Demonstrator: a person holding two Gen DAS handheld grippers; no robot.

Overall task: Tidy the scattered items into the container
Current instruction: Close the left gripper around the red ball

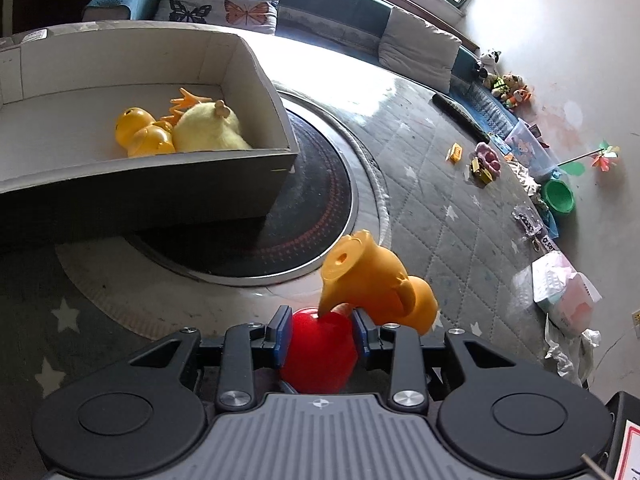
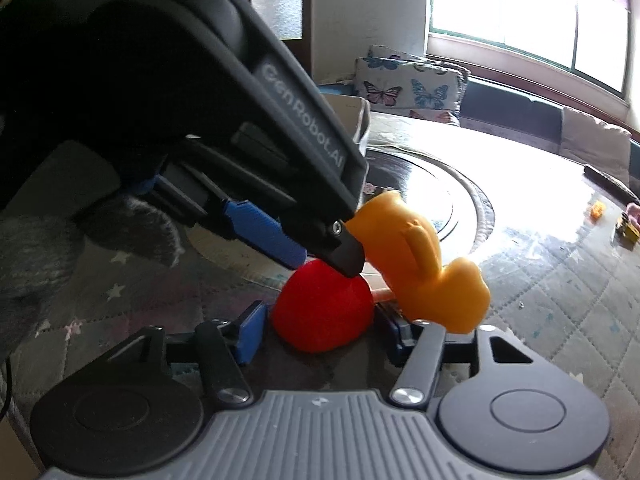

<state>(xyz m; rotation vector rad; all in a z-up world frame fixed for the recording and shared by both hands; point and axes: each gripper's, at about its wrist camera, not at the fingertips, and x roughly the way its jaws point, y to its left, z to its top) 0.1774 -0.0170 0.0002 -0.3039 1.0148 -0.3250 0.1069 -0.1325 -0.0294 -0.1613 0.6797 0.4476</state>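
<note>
The box (image 1: 168,168), already holding yellow toys, sits left on the tabletop (image 1: 440,184). The left tongs (image 1: 320,330) and right tongs (image 2: 320,330) both straddle the red toy (image 1: 320,352) beside the orange duck (image 1: 372,284), pads partly open, neither clearly gripping. Next: one closes, lifts boxward. Only the right view shows both tongs crowding.

Black gripper (image 1: 320,330), blue pads (image 1: 282,332), perhaps rubber.

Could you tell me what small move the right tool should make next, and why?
Probably close the right tool on the red rounded plastic toy: it sits between the pads with a small gap beside one, and it belongs in the white cardboard box.
</note>
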